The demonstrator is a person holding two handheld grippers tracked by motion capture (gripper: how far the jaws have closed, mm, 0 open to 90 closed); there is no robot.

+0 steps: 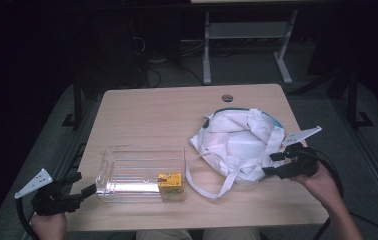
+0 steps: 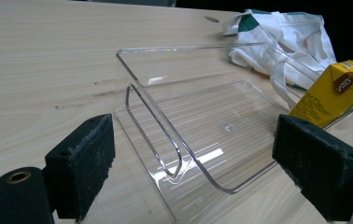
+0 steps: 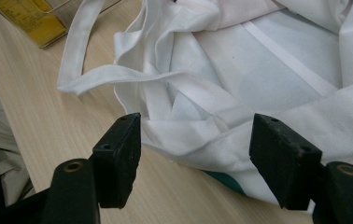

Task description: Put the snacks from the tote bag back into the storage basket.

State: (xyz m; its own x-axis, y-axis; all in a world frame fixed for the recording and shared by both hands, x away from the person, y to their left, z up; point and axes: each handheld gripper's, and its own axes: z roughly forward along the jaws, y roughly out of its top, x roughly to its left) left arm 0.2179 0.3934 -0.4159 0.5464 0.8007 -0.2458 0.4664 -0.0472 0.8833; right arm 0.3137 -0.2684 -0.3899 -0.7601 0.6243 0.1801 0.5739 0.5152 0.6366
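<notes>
Landmark: clear bin (image 1: 142,172), sitting near the front-left of the table (image 1: 167,110).

Carton (image 1: 171,182): yellow, stands inside the bin at its front-right corner, touching the wall there. In the left gripper view the carton (image 2: 333,91) leans against the bin's far end; the printing is too blurred to read.

Bag (image 1: 239,142): white cloth w/ green trim, crumpled, lies right of the bin, apart from it. One strap (image 1: 204,182) loops out toward the bin's right wall & ends just beside the carton corner, prob. not touching the bin, but the high view is too coarse to be sure.

Left gripper (image 1: 79,192): just off the bin's left end, jaws apart w/ nothing between the pads. In its own view the bin (image 2: 188,126) lies ahead between the two jaws, its near edge not pinched.

Right gripper (image 1: 272,162): on the far side of the bag from the bin, at the bag's right edge. Jaws about half spread; in its own view a fold of the bag (image 3: 221,135) sits between the pads, neither pad pressing on it. So open, not gripping.
</notes>
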